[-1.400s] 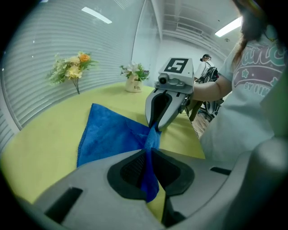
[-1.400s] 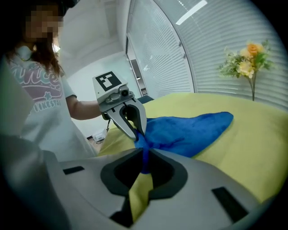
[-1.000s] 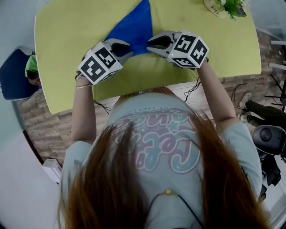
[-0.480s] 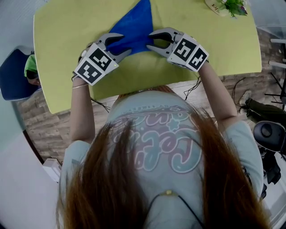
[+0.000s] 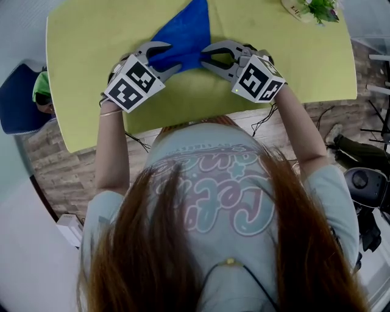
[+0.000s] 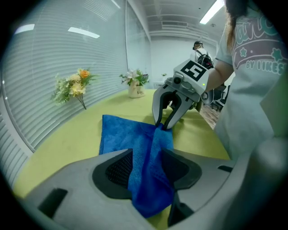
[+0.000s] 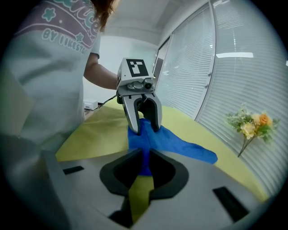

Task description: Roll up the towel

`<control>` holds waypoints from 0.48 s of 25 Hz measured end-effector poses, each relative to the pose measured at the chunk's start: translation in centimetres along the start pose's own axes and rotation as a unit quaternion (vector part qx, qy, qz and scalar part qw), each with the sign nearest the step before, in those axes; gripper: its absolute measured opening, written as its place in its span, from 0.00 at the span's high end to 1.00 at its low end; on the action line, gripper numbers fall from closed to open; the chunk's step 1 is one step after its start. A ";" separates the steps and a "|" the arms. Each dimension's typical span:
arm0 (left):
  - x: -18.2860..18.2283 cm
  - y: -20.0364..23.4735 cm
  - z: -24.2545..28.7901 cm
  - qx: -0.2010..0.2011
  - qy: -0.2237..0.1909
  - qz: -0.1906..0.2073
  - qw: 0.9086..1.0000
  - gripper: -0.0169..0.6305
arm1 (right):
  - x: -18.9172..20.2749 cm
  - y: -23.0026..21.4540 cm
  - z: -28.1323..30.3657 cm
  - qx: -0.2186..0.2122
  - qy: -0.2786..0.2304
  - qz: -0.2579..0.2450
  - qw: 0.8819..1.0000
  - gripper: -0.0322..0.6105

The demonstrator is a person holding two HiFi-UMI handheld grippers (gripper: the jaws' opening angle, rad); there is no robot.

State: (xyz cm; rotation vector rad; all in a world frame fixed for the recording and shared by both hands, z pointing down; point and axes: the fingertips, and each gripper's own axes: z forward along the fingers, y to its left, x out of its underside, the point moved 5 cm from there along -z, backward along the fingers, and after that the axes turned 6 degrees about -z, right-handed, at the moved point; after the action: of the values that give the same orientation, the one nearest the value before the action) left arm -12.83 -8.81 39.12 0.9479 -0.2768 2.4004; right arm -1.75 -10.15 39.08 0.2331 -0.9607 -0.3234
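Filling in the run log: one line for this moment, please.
left fingers: just opened, towel between | right fingers: just closed on towel

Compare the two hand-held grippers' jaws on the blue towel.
The left hand-held gripper has just been opening: its jaws stand wide, a thick fold of the towel between them. The right hand-held gripper has just been closing: its jaws are nearly together, pinching a thin edge. Both sit at the towel's near end on the yellow table.

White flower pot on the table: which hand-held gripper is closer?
Right. The right hand-held gripper, jaws just closed on the towel, sits left of the flower pot; the left hand-held gripper, jaws just opened around the towel, is farther left.
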 end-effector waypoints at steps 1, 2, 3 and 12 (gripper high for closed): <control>0.0 0.1 0.0 -0.001 -0.002 -0.001 1.000 0.71 | 0.2 0.0 0.1 -0.004 0.002 0.009 1.000 0.87; -0.1 0.2 -0.1 -0.002 -0.007 -0.004 1.000 0.70 | 0.3 0.0 0.1 -0.007 0.003 0.021 1.000 0.88; -0.1 0.3 -0.4 -0.005 -0.014 -0.011 1.000 0.70 | 0.5 0.0 0.1 -0.010 0.003 0.034 0.999 0.88; -1.6 0.4 -6.0 -0.044 -0.125 -0.033 0.991 0.70 | 0.7 -0.4 0.3 -0.023 0.002 0.094 0.995 0.88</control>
State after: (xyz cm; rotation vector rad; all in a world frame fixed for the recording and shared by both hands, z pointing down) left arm -15.53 -7.58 33.67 1.1980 -0.4333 2.1897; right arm -1.67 -10.81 39.61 0.0994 -0.9630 -0.1729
